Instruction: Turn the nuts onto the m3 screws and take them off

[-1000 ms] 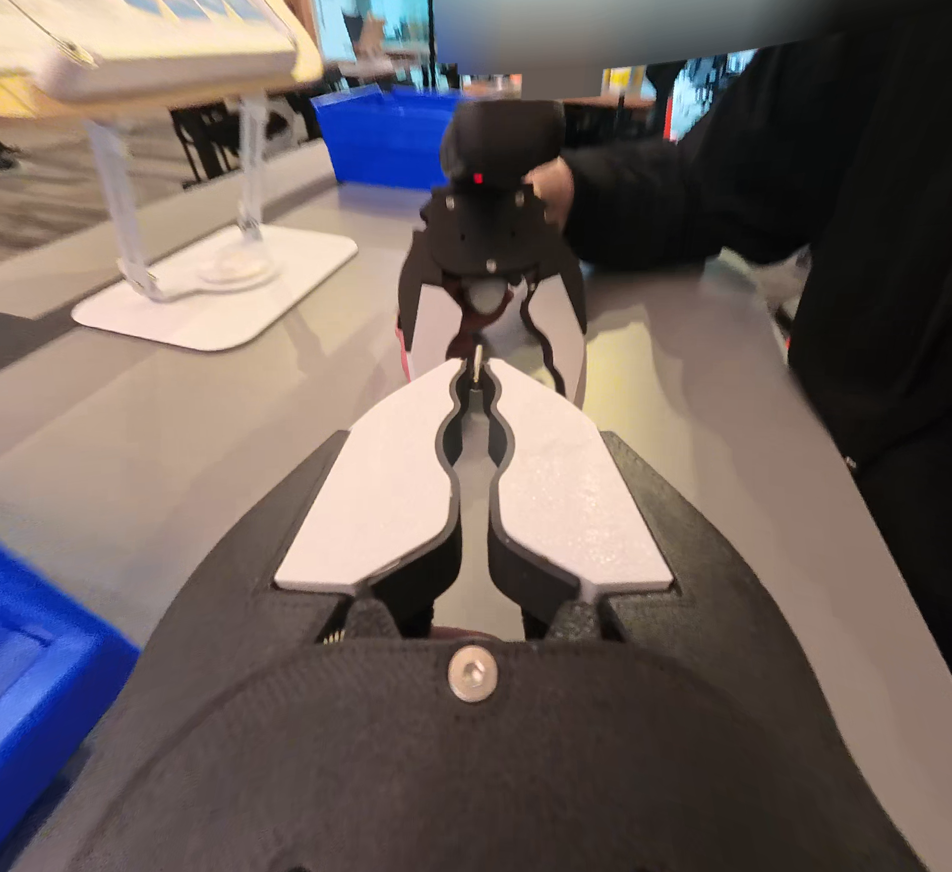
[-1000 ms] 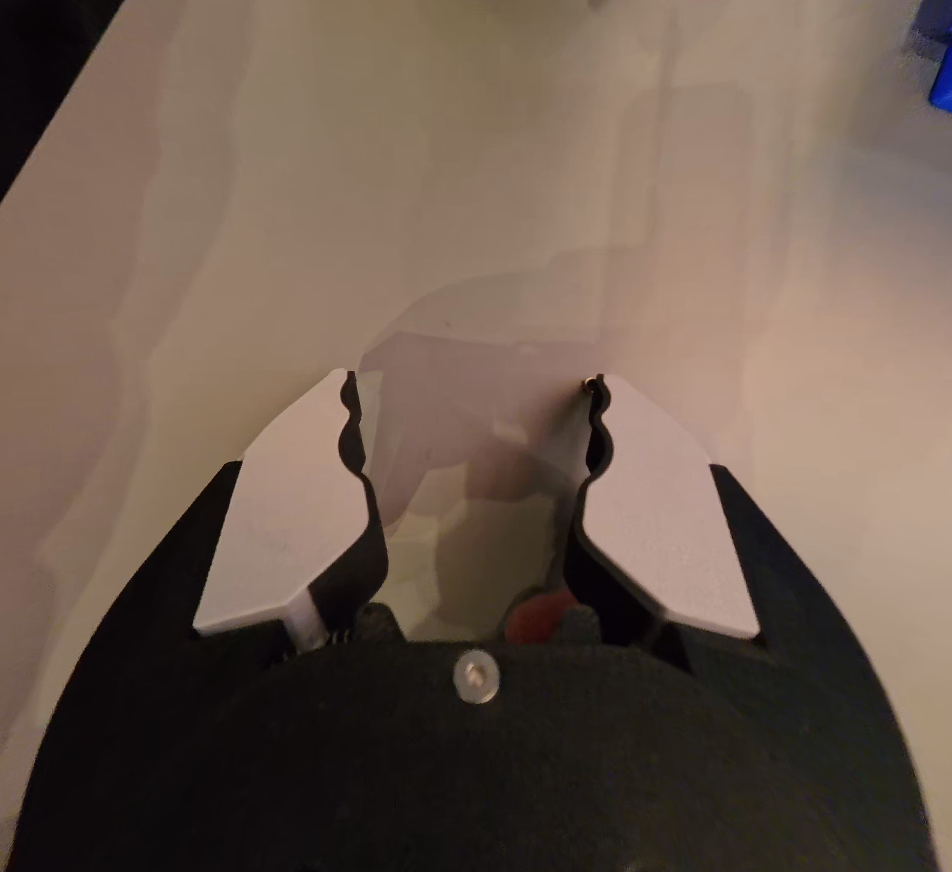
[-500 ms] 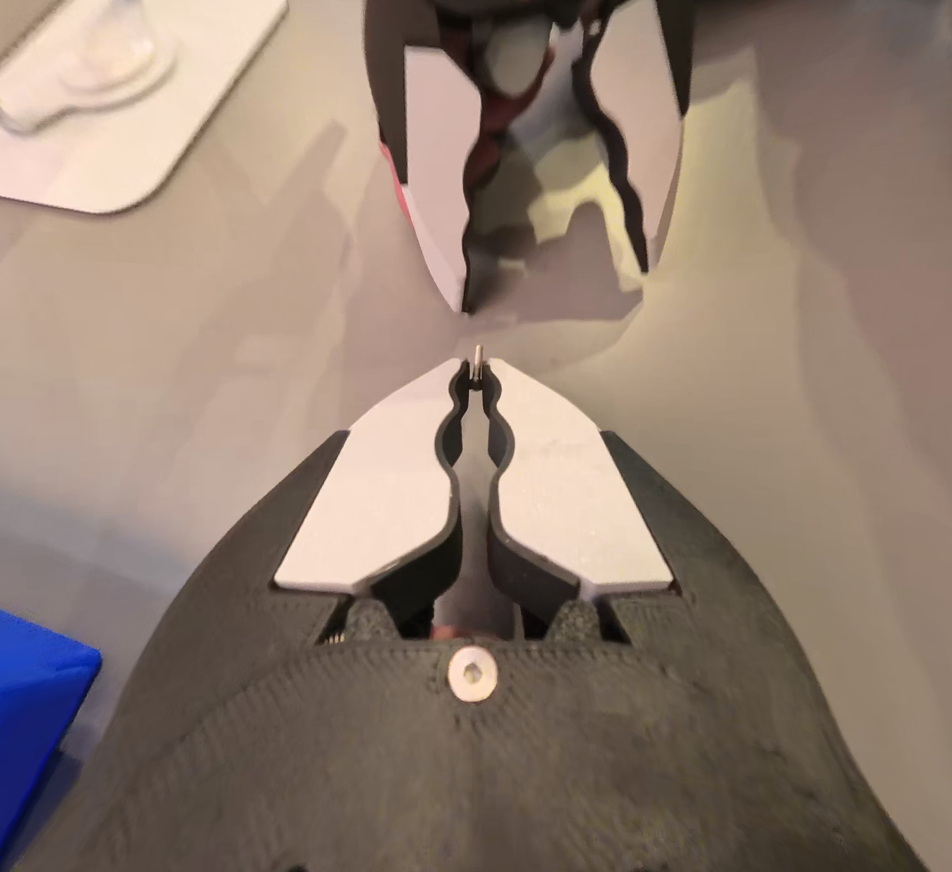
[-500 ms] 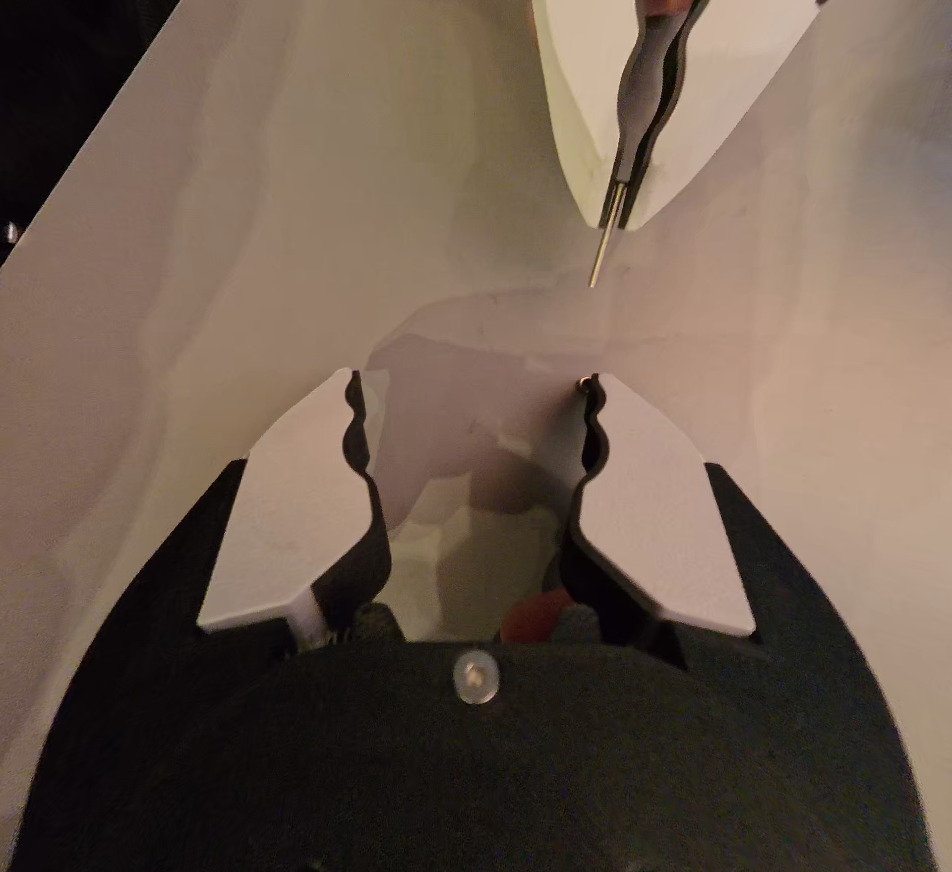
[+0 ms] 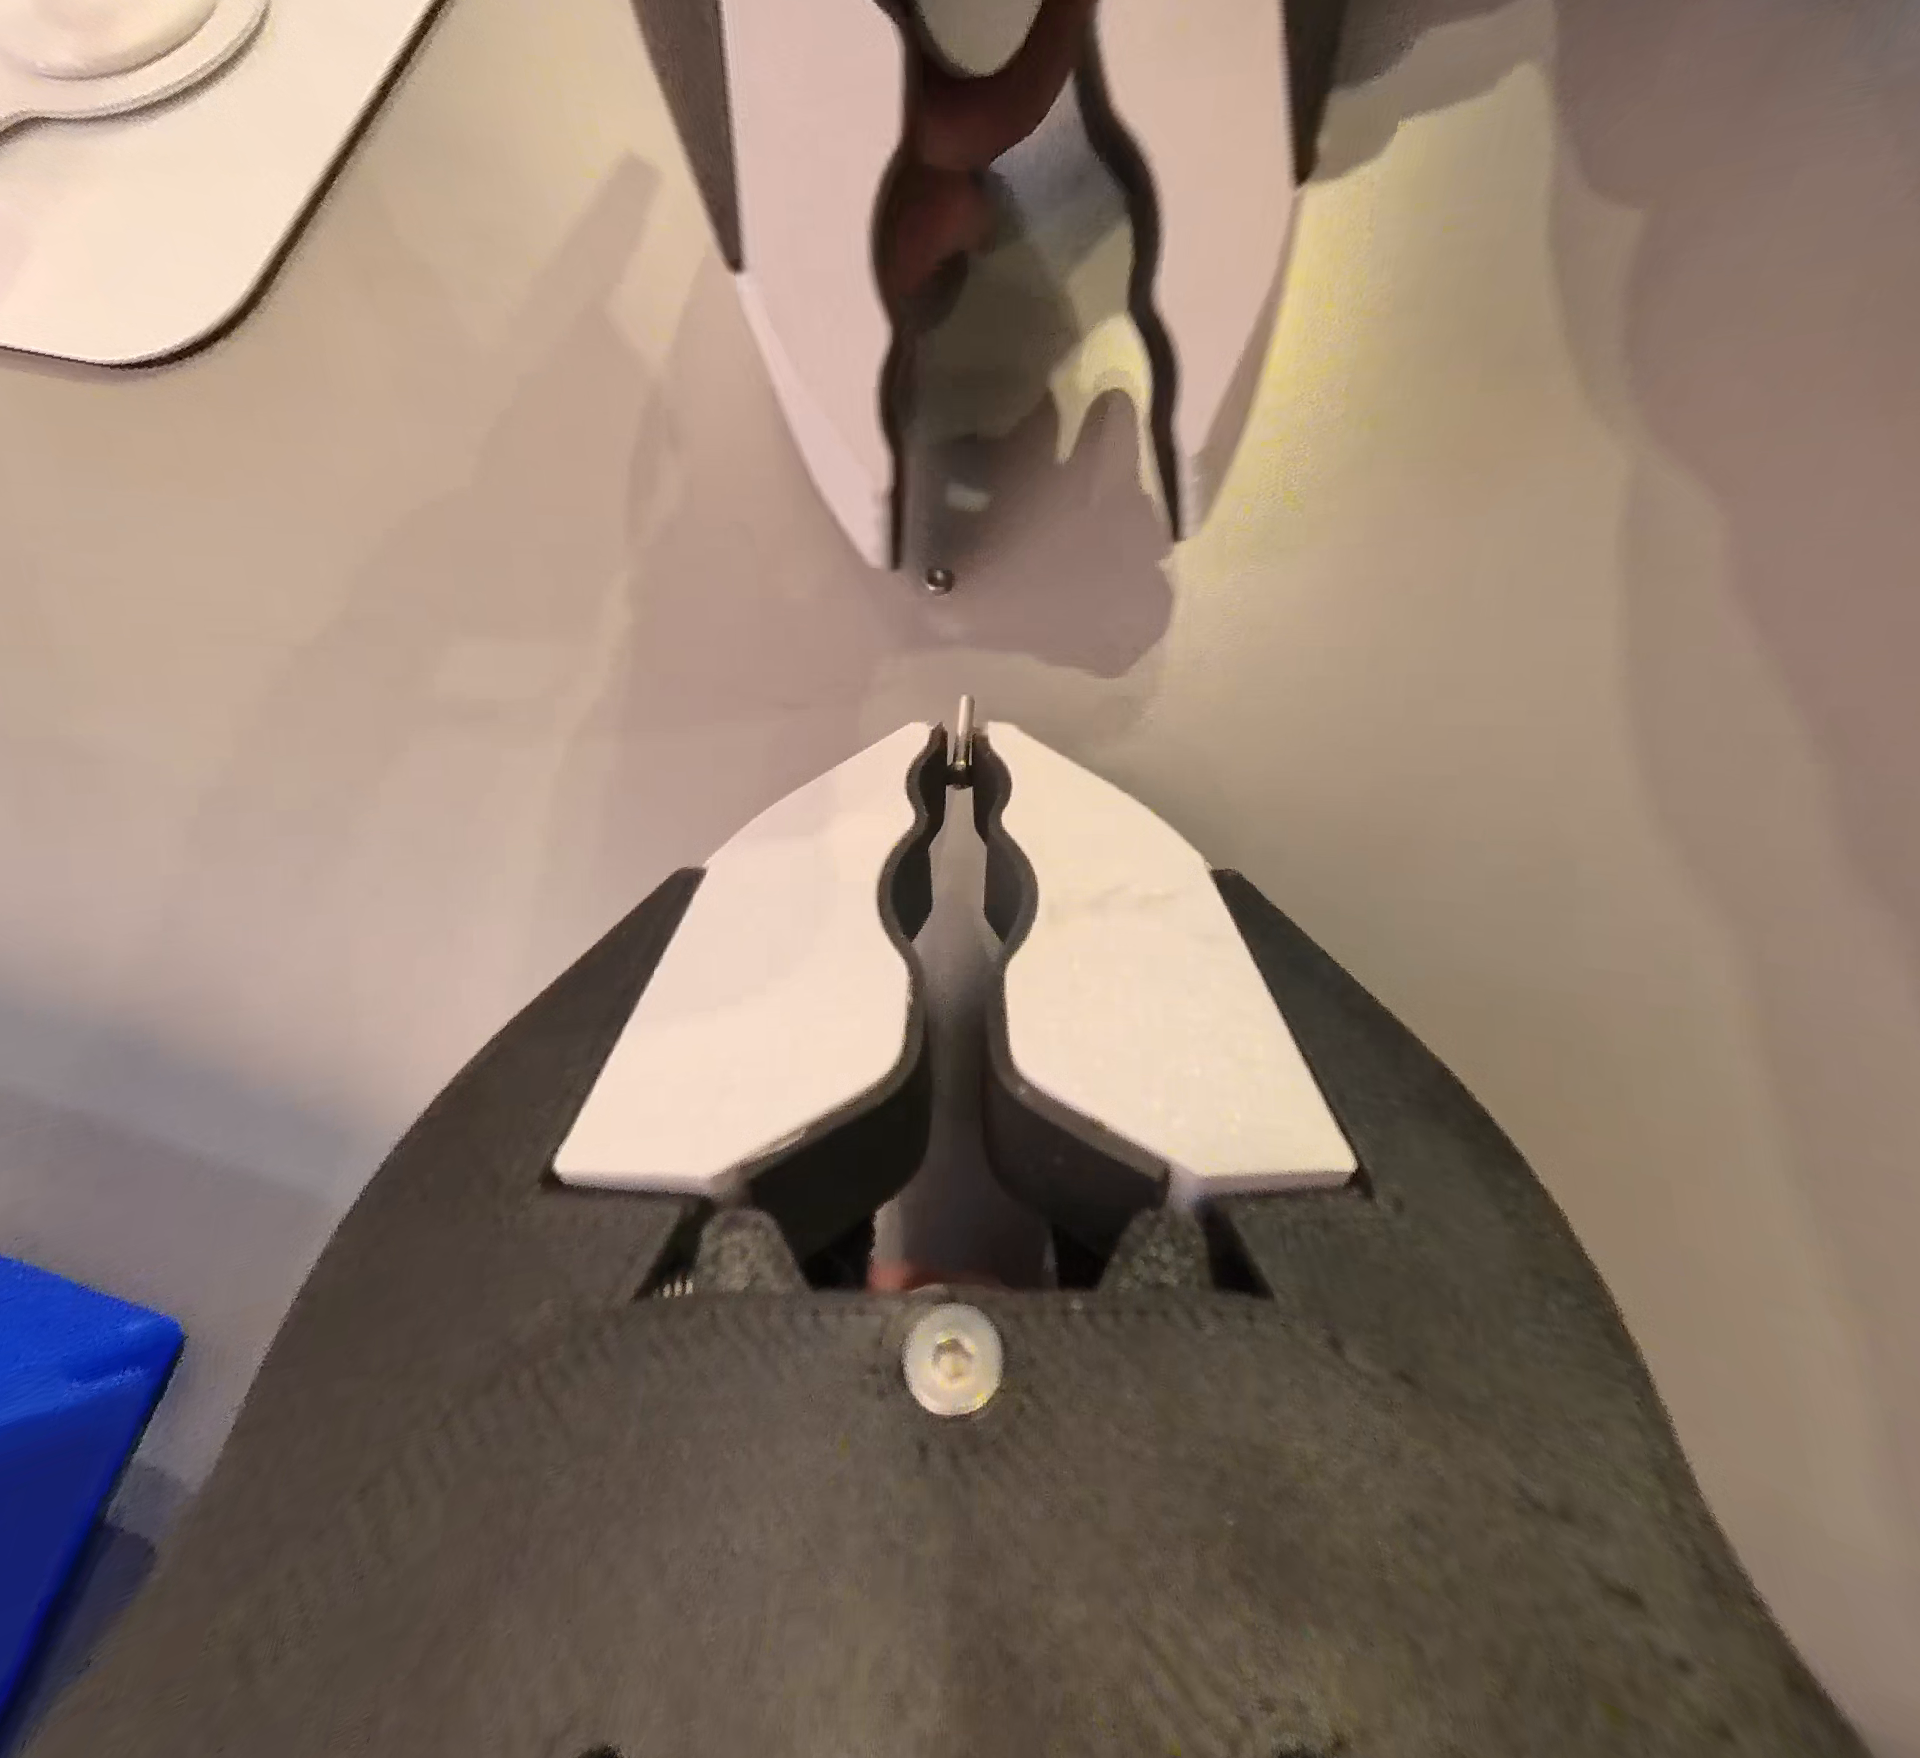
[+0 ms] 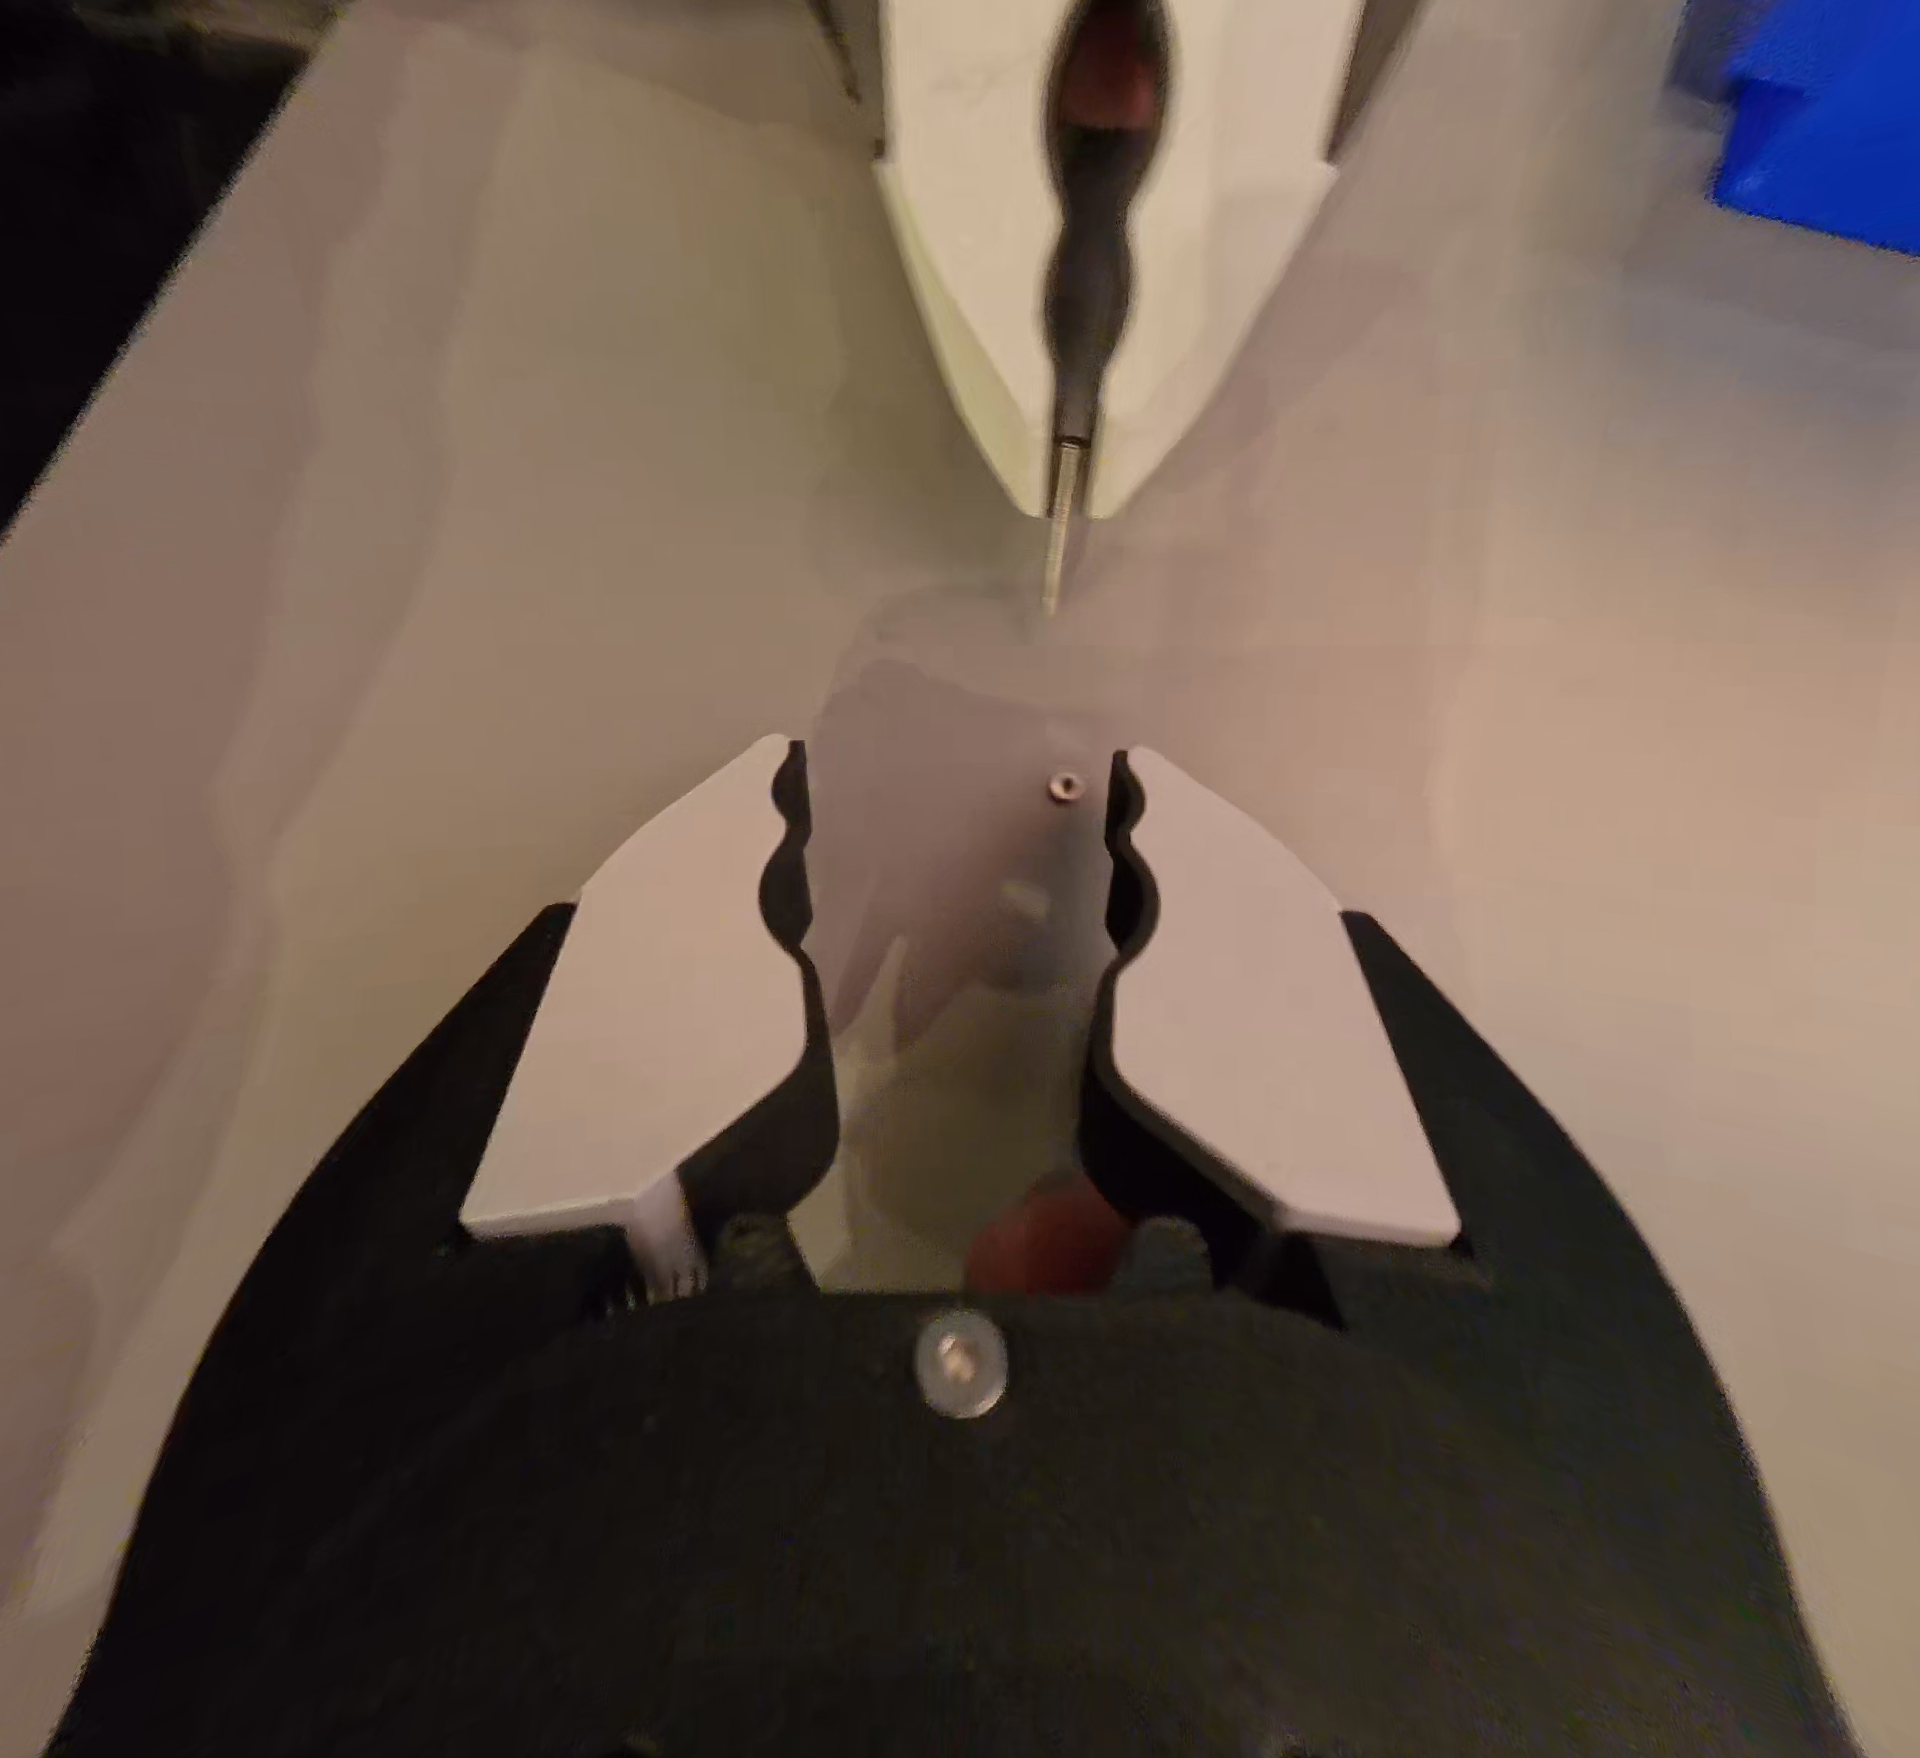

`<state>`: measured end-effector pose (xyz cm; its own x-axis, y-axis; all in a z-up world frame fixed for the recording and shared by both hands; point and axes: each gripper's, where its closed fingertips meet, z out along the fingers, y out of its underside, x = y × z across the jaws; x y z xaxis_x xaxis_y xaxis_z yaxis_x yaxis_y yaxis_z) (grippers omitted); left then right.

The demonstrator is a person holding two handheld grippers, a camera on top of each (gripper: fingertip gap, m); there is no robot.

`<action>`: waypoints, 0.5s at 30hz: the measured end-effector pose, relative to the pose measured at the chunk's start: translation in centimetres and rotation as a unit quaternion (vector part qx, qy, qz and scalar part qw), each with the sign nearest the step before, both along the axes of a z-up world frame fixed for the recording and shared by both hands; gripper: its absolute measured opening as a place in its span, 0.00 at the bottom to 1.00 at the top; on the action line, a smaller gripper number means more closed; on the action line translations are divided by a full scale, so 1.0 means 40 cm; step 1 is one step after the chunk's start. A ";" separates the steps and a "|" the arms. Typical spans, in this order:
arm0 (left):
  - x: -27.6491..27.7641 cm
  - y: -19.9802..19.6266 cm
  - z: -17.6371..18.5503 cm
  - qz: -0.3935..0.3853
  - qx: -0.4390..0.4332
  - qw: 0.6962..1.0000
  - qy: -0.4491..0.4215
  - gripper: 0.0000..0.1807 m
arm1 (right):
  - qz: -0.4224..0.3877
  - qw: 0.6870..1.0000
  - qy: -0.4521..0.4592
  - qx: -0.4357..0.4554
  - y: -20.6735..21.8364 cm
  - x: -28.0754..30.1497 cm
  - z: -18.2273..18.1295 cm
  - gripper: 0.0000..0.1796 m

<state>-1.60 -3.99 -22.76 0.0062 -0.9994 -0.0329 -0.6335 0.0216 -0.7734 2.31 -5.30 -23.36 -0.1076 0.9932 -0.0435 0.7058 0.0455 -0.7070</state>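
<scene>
Steel screw sat pinched in my left claw; my right claw gaped wide, nut beside one finger.

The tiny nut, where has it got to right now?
In the right wrist view the nut lies on the grey table between the open jaws, close to the right-hand one, just short of the screw tip.

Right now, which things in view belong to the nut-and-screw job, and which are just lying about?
In the job:
screw, pinched in the left gripper
nut, beside one finger of the open right gripper

Lying about:
blue bin
white stand base
</scene>
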 end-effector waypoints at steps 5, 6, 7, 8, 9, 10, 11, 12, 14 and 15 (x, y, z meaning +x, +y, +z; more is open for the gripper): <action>0.002 0.003 -0.003 -0.001 0.000 1.000 0.004 0.02 | -0.050 0.998 -0.022 0.010 0.039 0.000 -0.019 0.19; 0.002 0.004 -0.004 -0.001 0.000 1.000 0.005 0.02 | -0.050 0.999 -0.017 0.007 0.039 -0.002 -0.018 0.19; 0.002 0.005 -0.003 -0.001 0.002 1.000 0.004 0.02 | -0.052 0.999 -0.016 0.003 0.040 -0.002 -0.017 0.19; 0.003 0.006 -0.003 0.000 0.003 1.000 0.005 0.02 | -0.055 0.998 -0.016 0.004 0.042 -0.002 -0.017 0.19; 0.003 0.006 -0.005 0.001 0.004 1.000 0.007 0.02 | -0.056 0.998 -0.017 0.006 0.045 -0.001 -0.017 0.16; 0.003 0.006 -0.006 0.000 0.004 1.000 0.009 0.02 | -0.057 0.998 -0.017 0.006 0.046 -0.001 -0.017 0.16; 0.003 0.005 -0.008 0.000 0.004 1.000 0.011 0.02 | -0.058 0.998 -0.018 0.007 0.048 0.000 -0.017 0.14; 0.004 0.005 -0.009 -0.001 0.003 1.000 0.014 0.02 | -0.061 0.998 -0.021 0.011 0.051 0.000 -0.020 0.11; 0.004 0.005 -0.012 -0.001 0.001 1.000 0.019 0.02 | -0.061 0.998 -0.025 0.012 0.051 0.001 -0.024 0.09; 0.004 0.005 -0.014 -0.002 0.001 1.000 0.021 0.02 | -0.062 0.998 -0.025 0.008 0.049 -0.002 -0.024 0.09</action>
<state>-1.42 -3.80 -23.31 0.0014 -0.9994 -0.0349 -0.6653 0.0251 -0.7462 2.24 -3.33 -24.32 0.0180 0.9994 -0.0292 0.7411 -0.0330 -0.6706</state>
